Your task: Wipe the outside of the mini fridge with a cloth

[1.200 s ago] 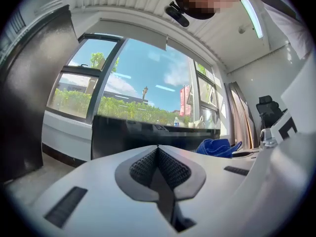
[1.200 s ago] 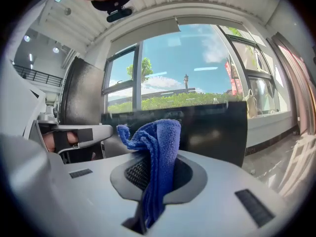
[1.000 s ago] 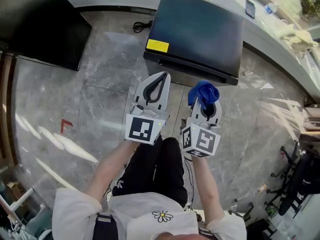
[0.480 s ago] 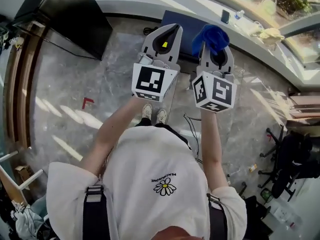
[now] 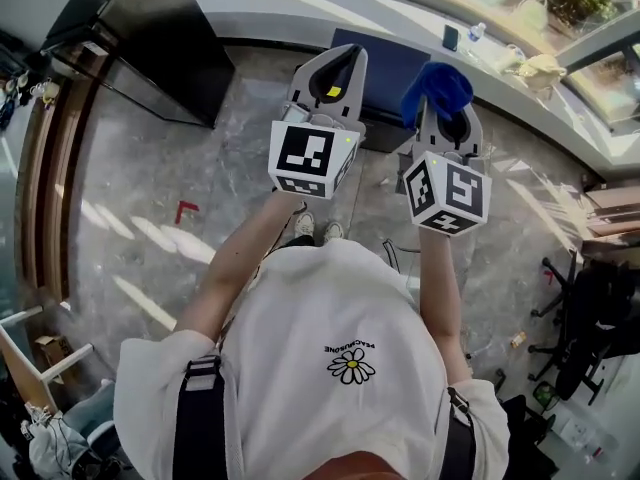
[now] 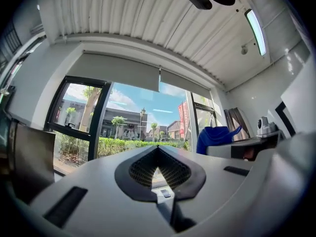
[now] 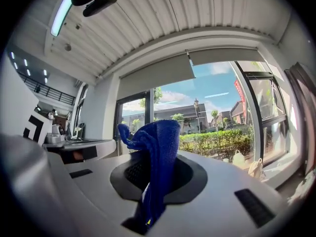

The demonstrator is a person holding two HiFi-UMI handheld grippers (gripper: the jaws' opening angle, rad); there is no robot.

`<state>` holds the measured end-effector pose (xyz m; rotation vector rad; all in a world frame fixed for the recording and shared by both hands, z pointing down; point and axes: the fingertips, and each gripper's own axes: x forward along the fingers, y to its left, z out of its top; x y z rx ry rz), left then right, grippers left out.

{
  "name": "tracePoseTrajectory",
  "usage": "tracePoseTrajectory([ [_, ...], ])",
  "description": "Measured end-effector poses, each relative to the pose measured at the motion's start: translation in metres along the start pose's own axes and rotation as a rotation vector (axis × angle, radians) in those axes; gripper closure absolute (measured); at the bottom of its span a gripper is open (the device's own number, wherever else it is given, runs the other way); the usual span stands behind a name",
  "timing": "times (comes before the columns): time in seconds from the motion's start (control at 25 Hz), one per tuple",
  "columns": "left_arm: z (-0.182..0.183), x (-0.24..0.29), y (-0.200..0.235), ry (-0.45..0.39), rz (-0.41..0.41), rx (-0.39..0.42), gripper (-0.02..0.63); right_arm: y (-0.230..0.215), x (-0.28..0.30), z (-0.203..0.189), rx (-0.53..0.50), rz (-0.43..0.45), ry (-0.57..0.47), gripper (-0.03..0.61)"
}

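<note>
The mini fridge (image 5: pixel 389 60) is a dark box on the floor against the window ledge, seen from above, partly hidden behind both grippers. My left gripper (image 5: pixel 344 56) is held up in front of my chest, its jaws together with nothing between them; in the left gripper view its tips (image 6: pixel 158 149) meet and point at the windows. My right gripper (image 5: pixel 440 106) is shut on a blue cloth (image 5: pixel 437 86), which bunches up above the jaws. In the right gripper view the blue cloth (image 7: pixel 157 143) stands up out of the jaw opening. Neither gripper view shows the fridge.
A tall dark cabinet (image 5: pixel 163 40) stands at the upper left. The grey ledge (image 5: pixel 300 10) behind the fridge carries a phone (image 5: pixel 452 36), a bottle (image 5: pixel 475 30) and bags (image 5: pixel 538 65). Office chairs (image 5: pixel 590 340) crowd the right. A red mark (image 5: pixel 184 208) is on the marble floor.
The view has risen from a crouch to standing. Both grippers lifted and now point level at the windows. The fridge looks smaller and farther below. The cloth stays held.
</note>
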<state>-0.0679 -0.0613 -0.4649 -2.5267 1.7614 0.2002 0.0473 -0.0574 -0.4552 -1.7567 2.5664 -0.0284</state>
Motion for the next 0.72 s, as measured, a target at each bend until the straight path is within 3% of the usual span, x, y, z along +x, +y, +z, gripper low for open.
tracePoseTrajectory([
  [0.4, -0.016, -0.018, -0.003, 0.061, 0.008, 0.080, 0.609, 0.007, -0.014, -0.007, -0.029, -0.004, -0.008, 0.526],
  [0.72, -0.024, -0.030, 0.010, 0.083, 0.018, 0.068, 0.609, 0.040, -0.016, -0.022, -0.059, 0.061, 0.022, 0.526],
])
